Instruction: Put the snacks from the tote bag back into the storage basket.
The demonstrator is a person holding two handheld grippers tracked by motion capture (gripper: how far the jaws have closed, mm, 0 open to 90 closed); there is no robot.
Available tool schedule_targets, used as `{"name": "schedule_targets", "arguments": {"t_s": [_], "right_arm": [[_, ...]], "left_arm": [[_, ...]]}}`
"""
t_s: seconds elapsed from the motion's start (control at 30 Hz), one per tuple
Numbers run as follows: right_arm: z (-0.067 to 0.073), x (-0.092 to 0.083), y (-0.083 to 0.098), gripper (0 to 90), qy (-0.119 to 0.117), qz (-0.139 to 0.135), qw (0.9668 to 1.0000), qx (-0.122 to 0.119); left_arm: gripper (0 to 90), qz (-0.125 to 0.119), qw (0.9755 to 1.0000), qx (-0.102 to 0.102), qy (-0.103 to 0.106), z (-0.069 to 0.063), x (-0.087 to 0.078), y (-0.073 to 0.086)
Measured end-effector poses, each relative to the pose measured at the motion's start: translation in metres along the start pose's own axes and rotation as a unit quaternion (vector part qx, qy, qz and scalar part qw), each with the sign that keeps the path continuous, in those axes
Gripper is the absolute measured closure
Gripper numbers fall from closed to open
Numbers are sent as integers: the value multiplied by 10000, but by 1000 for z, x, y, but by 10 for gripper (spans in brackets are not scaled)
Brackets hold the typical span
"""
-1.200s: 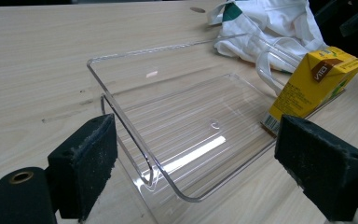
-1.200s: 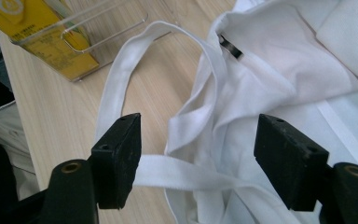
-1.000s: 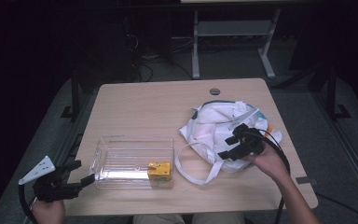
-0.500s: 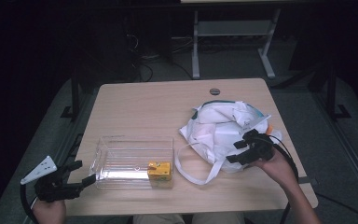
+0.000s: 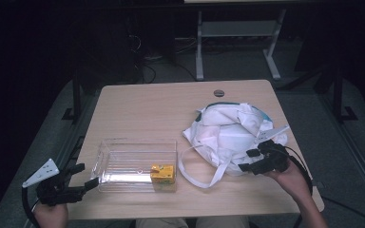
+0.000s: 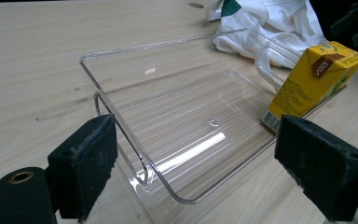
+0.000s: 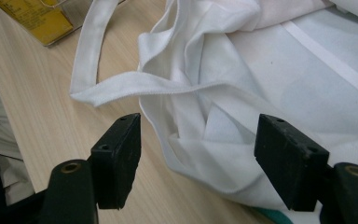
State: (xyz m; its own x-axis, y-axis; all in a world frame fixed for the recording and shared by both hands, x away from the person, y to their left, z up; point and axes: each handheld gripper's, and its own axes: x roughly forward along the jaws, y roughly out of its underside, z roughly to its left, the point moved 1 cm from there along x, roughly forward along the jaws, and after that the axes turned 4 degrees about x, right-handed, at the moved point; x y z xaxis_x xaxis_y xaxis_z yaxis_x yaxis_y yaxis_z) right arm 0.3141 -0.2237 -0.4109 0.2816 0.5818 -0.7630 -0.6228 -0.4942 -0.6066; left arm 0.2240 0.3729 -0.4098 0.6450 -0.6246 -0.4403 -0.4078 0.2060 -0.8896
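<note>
**A snagged strap or a nudged tray were the risks here**

Your right gripper (image 5: 248,160) sat at the near right edge of the white cloth bag (image 5: 230,130), jaws apart and nothing pinched; in the right gripper view a bunched fold of the bag (image 7: 214,135) lay between the two pads without being pressed. The bag lay crumpled on the right half of the table (image 5: 161,102), and its long strap (image 5: 197,175) looped out over the bare wood toward the clear plastic tray (image 5: 138,159).

If you closed on that fold, you probably caught one loose layer only. Lifting by it would likely have let the bag sag and spill whatever was inside, or pulled the cloth out of the pads. The trailing strap could have dragged across the table and knocked the yellow drink carton (image 5: 163,173), which stood in the tray's near right corner, just beside the loop.

Your left gripper (image 5: 86,179) hung at the tray's near left corner, jaws wide apart, with the tray wall (image 6: 121,126) running close by the left pad. A small push there would probably have slid the light tray and tipped the carton (image 6: 314,77).
</note>
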Motion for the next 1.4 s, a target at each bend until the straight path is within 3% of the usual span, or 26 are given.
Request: {"name": "schedule_targets", "arguments": {"t_s": [1.0,1.2,1.4], "right_arm": [[1,-14,51,301,169,-308,9991,257],[6,-20,63,292,366,-574,9976,101],[2,-25,67,275,306,-766,9964,176]], "left_arm": [[127,63,10000,49,42,-2,4,0],[127,70,9999,73,59,-2,3,0],[127,37,10000,73,50,-2,2,0]]}}
